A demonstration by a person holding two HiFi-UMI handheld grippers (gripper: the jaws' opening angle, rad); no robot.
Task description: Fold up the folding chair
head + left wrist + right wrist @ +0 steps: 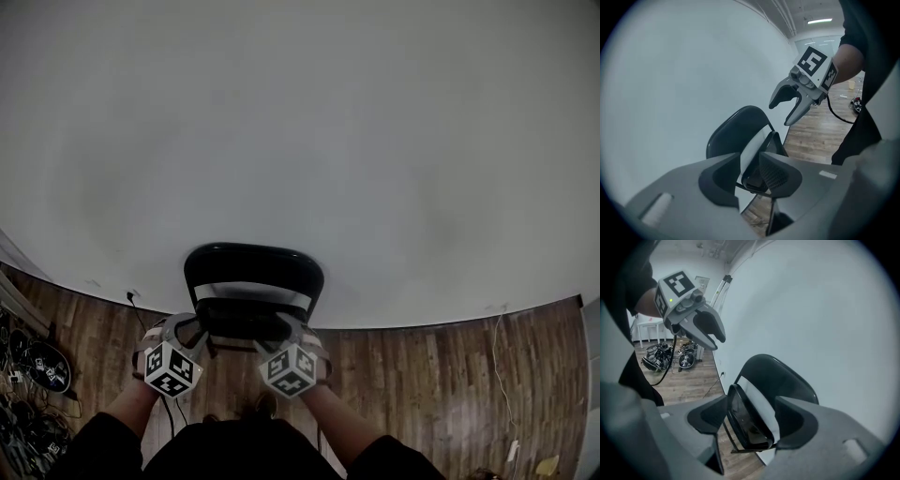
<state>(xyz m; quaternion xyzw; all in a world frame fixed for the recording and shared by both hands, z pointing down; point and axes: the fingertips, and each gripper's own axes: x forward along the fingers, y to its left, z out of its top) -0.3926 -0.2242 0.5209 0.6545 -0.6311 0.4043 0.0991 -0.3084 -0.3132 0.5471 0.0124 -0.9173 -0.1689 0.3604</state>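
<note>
Black folding chair (253, 281) is shown against a white wall (300, 141), with the left gripper (717, 342) and right gripper (780, 114) held open and empty near it.

Plain white wall (300, 112). Below wall, wood-plank floor (422, 375); left of wall, dark tangled gear (39, 367); beyond wall's end, ceiling strip light (820, 21).
</note>
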